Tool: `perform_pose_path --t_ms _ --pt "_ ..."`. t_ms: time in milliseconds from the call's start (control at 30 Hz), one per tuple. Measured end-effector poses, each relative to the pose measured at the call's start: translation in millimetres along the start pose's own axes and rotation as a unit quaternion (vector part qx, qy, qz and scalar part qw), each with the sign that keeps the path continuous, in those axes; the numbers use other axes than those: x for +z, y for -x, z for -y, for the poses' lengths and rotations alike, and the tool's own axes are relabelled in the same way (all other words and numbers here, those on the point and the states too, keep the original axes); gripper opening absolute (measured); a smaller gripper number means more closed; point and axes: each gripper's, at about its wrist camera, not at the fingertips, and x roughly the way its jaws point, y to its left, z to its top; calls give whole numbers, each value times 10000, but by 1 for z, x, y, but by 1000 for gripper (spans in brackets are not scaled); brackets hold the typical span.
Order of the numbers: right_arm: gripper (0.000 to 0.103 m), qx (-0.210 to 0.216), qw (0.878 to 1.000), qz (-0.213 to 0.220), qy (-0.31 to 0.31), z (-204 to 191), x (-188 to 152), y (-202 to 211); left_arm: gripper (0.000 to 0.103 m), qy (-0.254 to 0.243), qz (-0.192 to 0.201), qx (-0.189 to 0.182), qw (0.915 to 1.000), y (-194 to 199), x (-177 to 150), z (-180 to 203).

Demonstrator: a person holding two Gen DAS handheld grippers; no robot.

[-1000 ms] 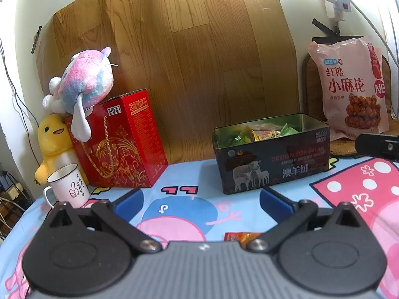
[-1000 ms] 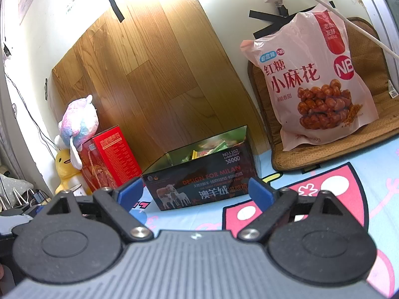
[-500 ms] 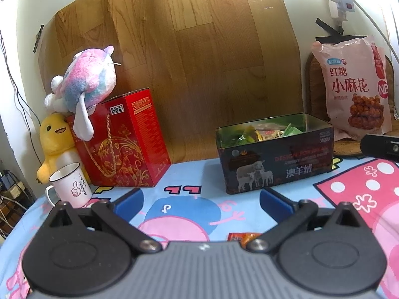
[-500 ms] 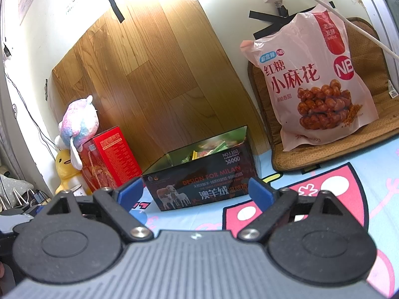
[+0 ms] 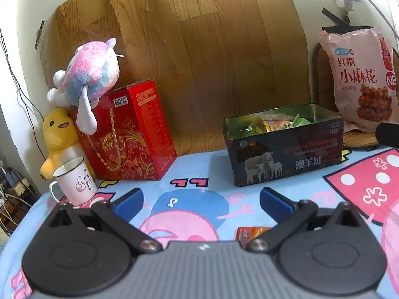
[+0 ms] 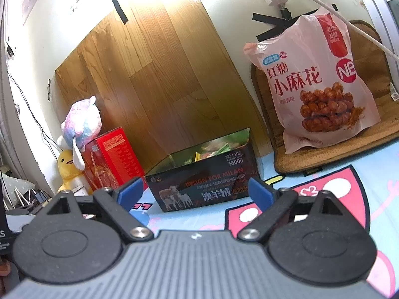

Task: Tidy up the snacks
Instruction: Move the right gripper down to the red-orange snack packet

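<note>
While most of the snacks already sit in the tin, one small orange-red packet lies loose on the cartoon-print cloth, close under the left gripper and partly hidden by its body.

Item 1, loose packet: flat on the cloth, nearer the left gripper's right finger than its left, well apart from the tin.

Item 2, tin: dark, rectangular, lid off, sheep printed on its front; green and yellow wrappers show above the rim. It stands on the cloth against the wood-grain board.

Item 3, left gripper: blue-padded fingers spread wide, nothing between them.

Item 4, right gripper: fingers likewise spread wide and empty, pointed toward the tin.

Item 5, large pink snack bag: upright on a woven mat to the right of the tin, leaning on the wall.

Item 6, bystanders at left: red gift box, pastel plush on top of it, yellow plush beside it, white mug in front.

Step in hand, as judged: between picks, with the loose packet as likely next target. The next move calls for lowering the left gripper so that its fingers straddle the packet, closing on its thin edge, then carrying it over the tin's rim.
</note>
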Motion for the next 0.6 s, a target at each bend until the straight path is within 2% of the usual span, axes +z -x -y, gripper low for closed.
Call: perform_pose_path --t_ms 367,600 --pt "93 123 9993 9 365 -9 -6 -3 103 169 -327 -111 9993 -16 -6 -14" --pt "91 485 9950 -352 795 -26 -19 -12 103 511 -554 -270 9968 -28 -12 -42"
